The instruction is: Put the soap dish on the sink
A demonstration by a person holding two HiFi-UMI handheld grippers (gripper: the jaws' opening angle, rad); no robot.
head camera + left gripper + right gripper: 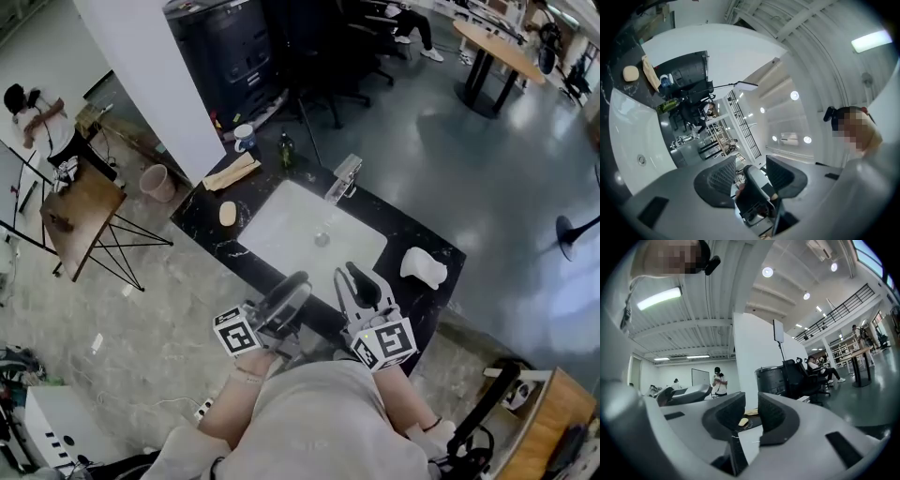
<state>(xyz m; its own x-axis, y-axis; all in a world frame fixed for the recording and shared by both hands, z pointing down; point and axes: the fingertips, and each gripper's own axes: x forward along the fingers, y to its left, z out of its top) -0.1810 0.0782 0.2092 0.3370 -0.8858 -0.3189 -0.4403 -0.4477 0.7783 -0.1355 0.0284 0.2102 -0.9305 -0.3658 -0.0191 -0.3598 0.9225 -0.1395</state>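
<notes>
A tan oval soap [228,213] lies on the black counter [202,211] left of the white sink [281,234]; I cannot make out a dish under it. It also shows as the soap [630,73] in the left gripper view and the soap [743,421] in the right gripper view. Both grippers hover at the counter's near edge, raised and far from the soap. My left gripper [295,286] [749,164] is open and grips nothing. My right gripper [354,277] [751,401] has its jaws drawn almost together, empty.
A chrome faucet [343,178] stands behind the basin. A folded tan cloth [231,172], a cup [244,138] and a green bottle [285,150] sit at the back left. A white crumpled cloth [424,266] lies on the right. People stand in the room beyond.
</notes>
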